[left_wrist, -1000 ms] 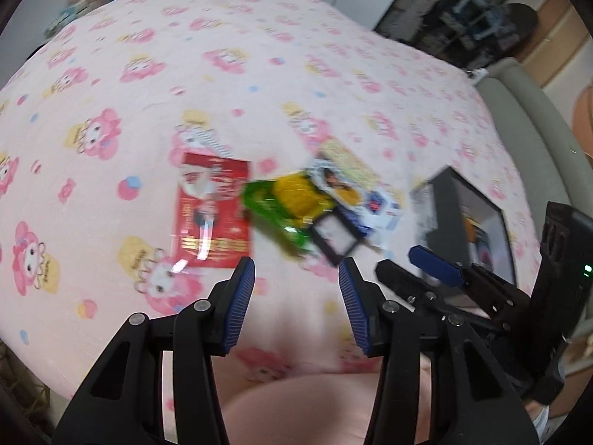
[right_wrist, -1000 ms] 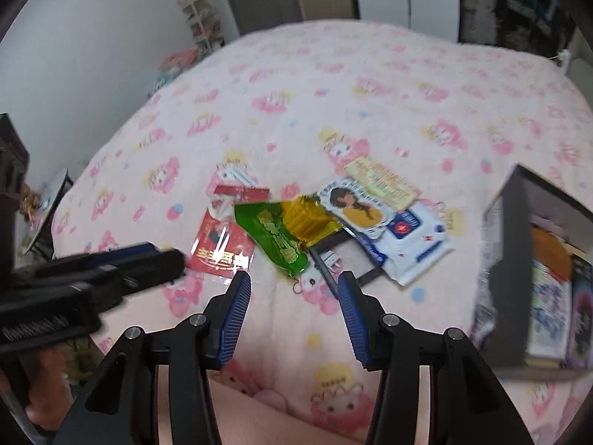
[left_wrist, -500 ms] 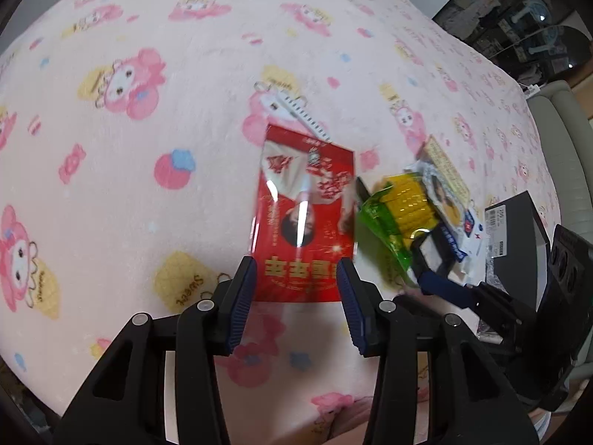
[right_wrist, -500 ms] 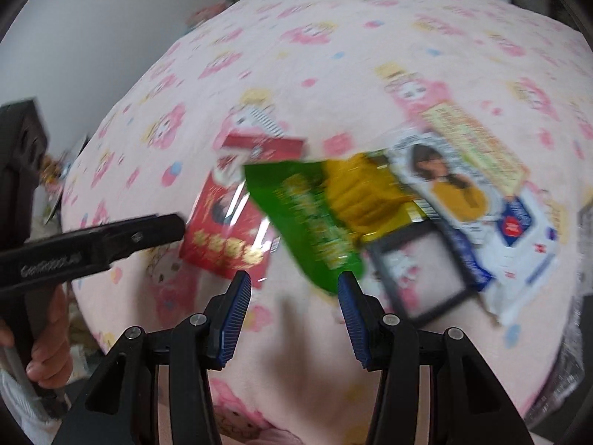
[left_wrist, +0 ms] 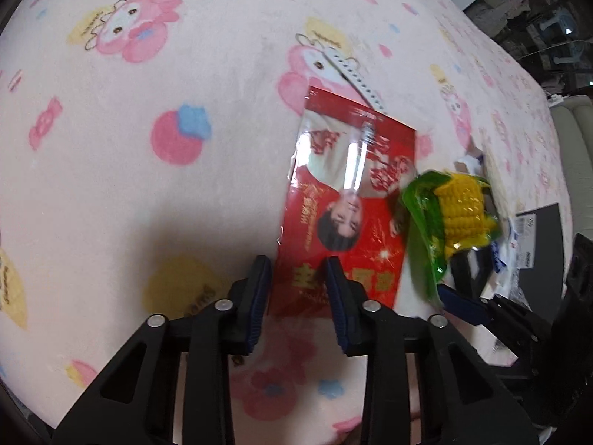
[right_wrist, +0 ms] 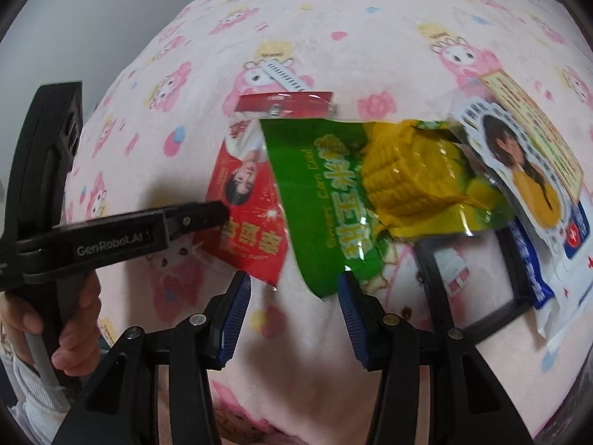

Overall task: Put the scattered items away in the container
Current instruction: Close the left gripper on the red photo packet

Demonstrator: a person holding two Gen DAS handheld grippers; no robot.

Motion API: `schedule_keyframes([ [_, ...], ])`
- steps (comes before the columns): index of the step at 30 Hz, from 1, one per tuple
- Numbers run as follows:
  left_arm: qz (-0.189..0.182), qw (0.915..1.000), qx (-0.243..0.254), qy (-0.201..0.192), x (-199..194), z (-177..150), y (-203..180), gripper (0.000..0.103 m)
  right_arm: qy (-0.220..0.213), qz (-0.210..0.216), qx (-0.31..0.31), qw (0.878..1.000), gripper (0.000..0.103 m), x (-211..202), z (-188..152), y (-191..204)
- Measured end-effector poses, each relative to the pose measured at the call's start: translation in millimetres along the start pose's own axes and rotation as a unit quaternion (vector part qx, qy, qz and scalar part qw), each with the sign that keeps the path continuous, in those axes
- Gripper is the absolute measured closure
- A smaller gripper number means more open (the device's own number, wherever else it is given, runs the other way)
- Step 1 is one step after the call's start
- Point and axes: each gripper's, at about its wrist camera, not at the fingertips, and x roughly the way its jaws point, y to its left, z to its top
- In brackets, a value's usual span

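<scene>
A red packet (left_wrist: 344,218) lies on the pink blanket. My left gripper (left_wrist: 298,285) is open, its jaws straddling the packet's near left edge; it also shows in the right wrist view (right_wrist: 218,215) at that packet (right_wrist: 244,200). A green corn packet (right_wrist: 370,193) overlaps the red one, also seen in the left wrist view (left_wrist: 448,215). My right gripper (right_wrist: 294,296) is open, its jaws either side of the corn packet's near corner. The black container (left_wrist: 545,237) sits at the right.
A black frame (right_wrist: 478,285), a blue-white pouch (right_wrist: 556,270), a card with a girl's picture (right_wrist: 519,159) and a yellow leaflet (right_wrist: 533,122) lie right of the corn packet. A white strip (left_wrist: 348,70) lies beyond the red packet. A sofa (left_wrist: 578,137) stands right.
Both grippers have moved forward and down. The left jaws have narrowed and now straddle the red packet's edge; the right gripper has come up to the corn packet's corner.
</scene>
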Motion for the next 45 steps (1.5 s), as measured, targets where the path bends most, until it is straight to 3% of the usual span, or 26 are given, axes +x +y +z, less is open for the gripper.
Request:
schedule_keyframes([
  [2,-0.018,0.9996,0.015,0.013,-3,-5,-2,0.079,-0.001,-0.01,0.004,1.0,0.058,-4,-4,-1],
  [6,-0.101,0.9911,0.063,0.059,-6,-19,-13,0.081,-0.001,-0.03,0.006,1.0,0.058,-7,-6,-3],
  [12,-0.095,0.9949,0.014,0.032,-8,-5,13,0.081,0.01,-0.056,0.011,0.998,0.058,-4,-7,-7],
  [15,-0.095,0.9946,0.018,0.037,3,0,11,0.081,0.007,-0.053,0.028,0.998,0.058,-4,-10,-13],
  [20,-0.1,0.992,0.051,0.057,7,2,-14,0.085,0.0,-0.041,0.051,0.998,0.058,-11,-16,-24],
  [23,-0.131,0.9812,0.109,0.09,5,-10,-39,0.086,-0.011,-0.042,0.064,0.997,0.058,-20,-20,-31],
  [27,-0.084,0.9847,0.14,0.062,-9,-13,-45,0.075,-0.022,-0.051,0.071,0.996,0.058,-30,-28,-37],
  [31,-0.081,0.9928,0.082,0.03,-15,17,-24,0.073,-0.004,-0.007,0.077,0.997,0.058,-17,-27,-42],
  [34,-0.052,0.997,0.054,0.016,-4,40,-14,0.07,0.014,0.029,0.078,0.996,0.058,-3,-21,-43],
  [36,-0.044,0.998,0.041,0.018,4,46,-11,0.072,0.025,0.053,0.079,0.995,0.058,5,-17,-43],
  [38,-0.044,0.9983,0.033,0.018,10,46,-10,0.083,0.033,0.07,0.081,0.994,0.058,12,-14,-44],
  [41,-0.043,0.9983,0.04,0.007,2,34,-13,0.091,0.027,0.074,0.087,0.993,0.058,11,-11,-45],
  [45,-0.061,0.9956,0.061,0.036,-5,10,-22,0.093,0.011,0.058,0.091,0.994,0.058,0,-14,-47],
])
